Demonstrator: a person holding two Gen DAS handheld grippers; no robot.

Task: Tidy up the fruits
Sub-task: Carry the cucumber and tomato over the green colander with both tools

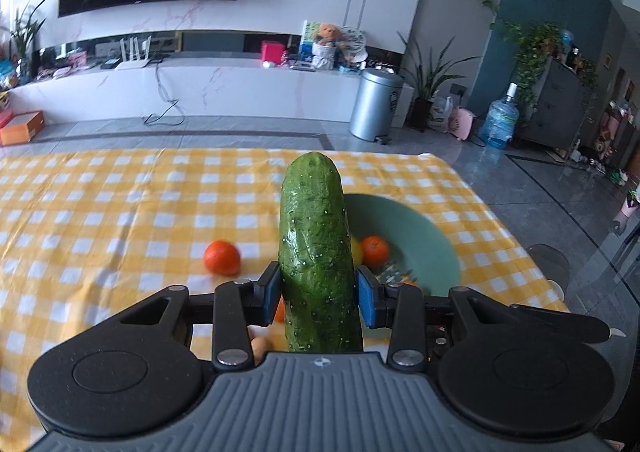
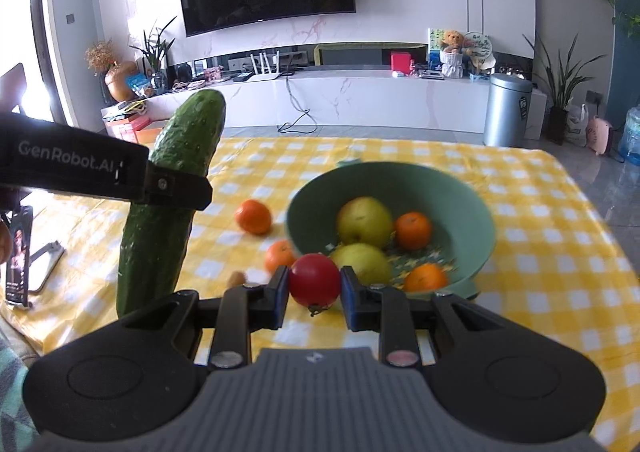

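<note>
yellow checked tablecloth (image 2: 520, 212); left gripper (image 1: 318, 294) jaws clamped on cucumber (image 1: 316, 252), right gripper (image 2: 314, 292) jaws clamped on tomato (image 2: 314, 280).

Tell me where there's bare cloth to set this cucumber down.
Bare tablecloth lies left of and beyond the loose orange, and right of the bowl. It is crowded between bowl and cucumber, where oranges sit.

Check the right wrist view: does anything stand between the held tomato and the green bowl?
Nothing visible does. The right gripper holds the tomato just short of the bowl; its near rim is open.
</note>
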